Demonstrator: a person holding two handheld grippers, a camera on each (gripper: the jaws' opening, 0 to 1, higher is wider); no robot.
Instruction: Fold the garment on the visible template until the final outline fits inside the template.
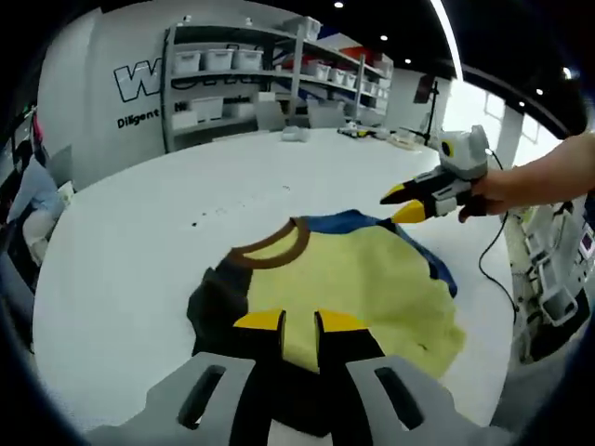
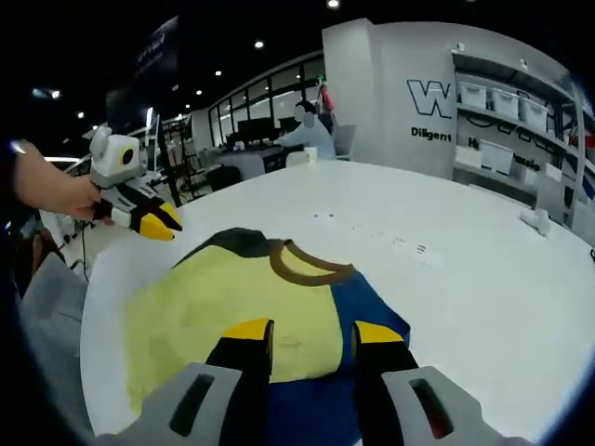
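Observation:
A yellow shirt [image 1: 344,279] with a brown collar [image 1: 274,251] lies spread on the white table [image 1: 139,251]. One of its sleeves is dark [image 1: 218,297] and the other blue [image 1: 358,223]. My left gripper [image 1: 299,323] hovers open over the shirt's near hem, with a narrow gap and nothing in it. A hand holds my right gripper [image 1: 403,203] above the blue sleeve side, jaws slightly apart. In the right gripper view the shirt [image 2: 214,297] lies below my open right gripper [image 2: 313,334], near the blue sleeve [image 2: 363,311]. The left gripper [image 2: 160,223] hangs past the dark sleeve [image 2: 232,243].
Shelves with white bins [image 1: 232,60] stand behind the table, next to a wall with lettering [image 1: 139,84]. A white rack with cables [image 1: 548,269] stands beyond the table's right edge. Small items [image 1: 296,135] lie on the far side. Desks [image 2: 260,158] stand behind.

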